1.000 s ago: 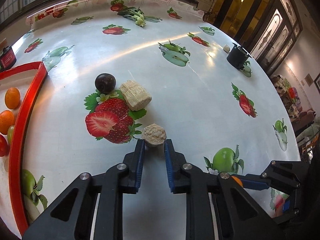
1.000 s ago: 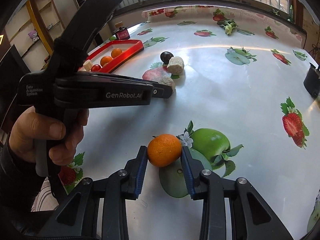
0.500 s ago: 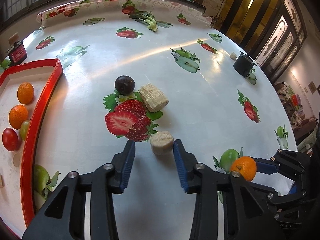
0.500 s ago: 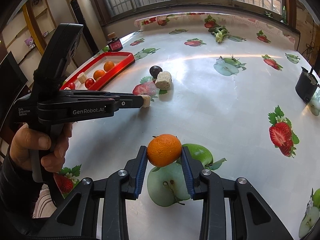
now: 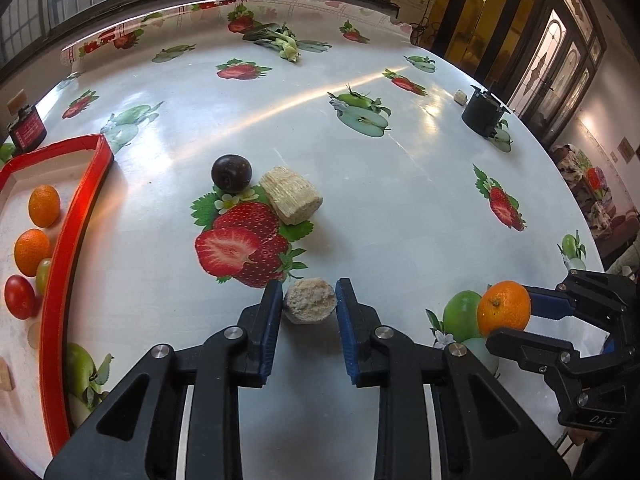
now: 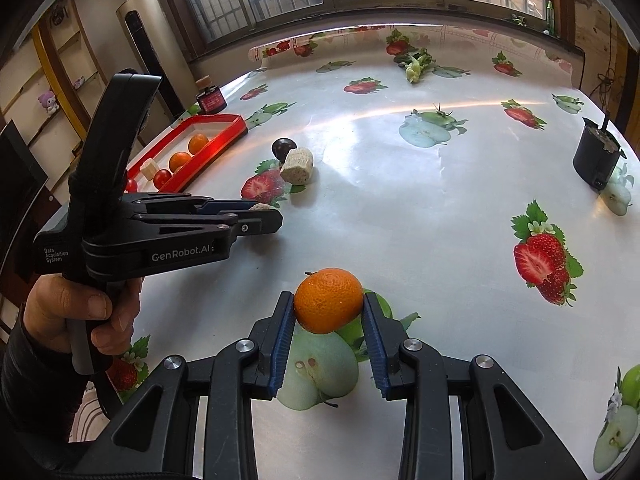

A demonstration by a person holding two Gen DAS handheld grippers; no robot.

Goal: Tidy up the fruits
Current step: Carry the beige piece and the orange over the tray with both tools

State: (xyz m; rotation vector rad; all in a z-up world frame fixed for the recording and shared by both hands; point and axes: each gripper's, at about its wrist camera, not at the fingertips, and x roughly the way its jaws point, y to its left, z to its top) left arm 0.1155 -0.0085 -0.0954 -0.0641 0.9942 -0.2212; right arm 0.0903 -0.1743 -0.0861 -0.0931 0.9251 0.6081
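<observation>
Left hand-held gripper [image 5: 309,305] down low at 6 o'clock, blue pads right against a small round beige chunk [image 5: 310,305] resting on the surface [image 5: 400,184], clamped on it. Right hand-held gripper [image 6: 329,309] squeezing an orange [image 6: 329,299], lifted clear above the printed green apple. Up at 11 o'clock from the chunk, a dark plum [image 5: 231,173] just beside a larger beige block [image 5: 291,195]. Far out at 9 o'clock, red tray [image 5: 76,216] holding two oranges [image 5: 44,205], a tomato [image 5: 19,296] and a green fruit. Black cup [image 5: 482,111] at 2 o'clock.
</observation>
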